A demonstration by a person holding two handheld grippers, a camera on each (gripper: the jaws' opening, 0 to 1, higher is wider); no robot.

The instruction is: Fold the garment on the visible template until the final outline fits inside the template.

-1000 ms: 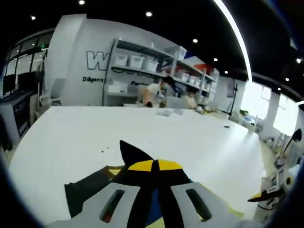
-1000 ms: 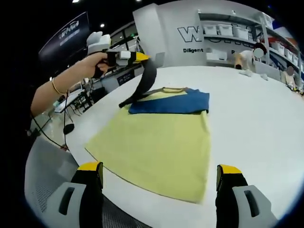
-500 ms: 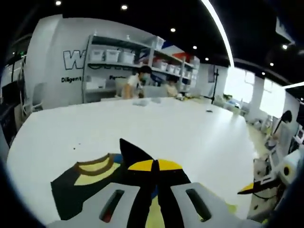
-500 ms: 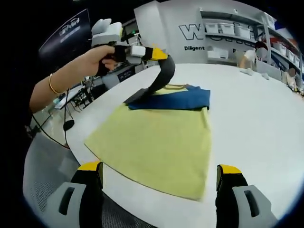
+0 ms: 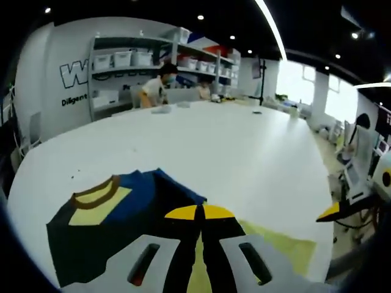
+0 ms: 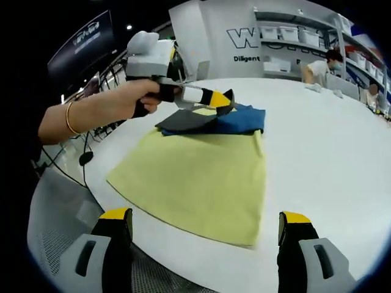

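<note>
white tabletop [image 6: 342, 152] is spread wide under both tools, with shelving [image 5: 137, 61] of bins and seated people at the far wall. the garment [image 6: 201, 171], a yellow shirt with dark blue shoulders and a brown-trimmed collar [image 5: 98, 194], is laid flat ahead of the right gripper [image 6: 204, 229] and just under the left gripper [image 6: 221, 101]. no separate template outline can be made out around it.

the step in hand is judged to be a sleeve fold: the dark sleeve [image 6: 183, 121] is being carried inward over the blue chest area. to be done well, the sleeve should be laid down flat with its fold line running parallel to the shirt's side edge, kept inside the body outline, and released only once the cloth is resting on the shirt, so no ridge or curl is left. the yellow body should not be dragged along.

the left gripper [image 5: 197, 212] is seen with its yellow-tipped jaws pressed together, and the dark sleeve cloth is pinched between them, low over the collar end of the shirt. the right gripper is held spread wide, nothing between its jaws, hovering off the hem end of the shirt near the table edge, touching no cloth.
</note>
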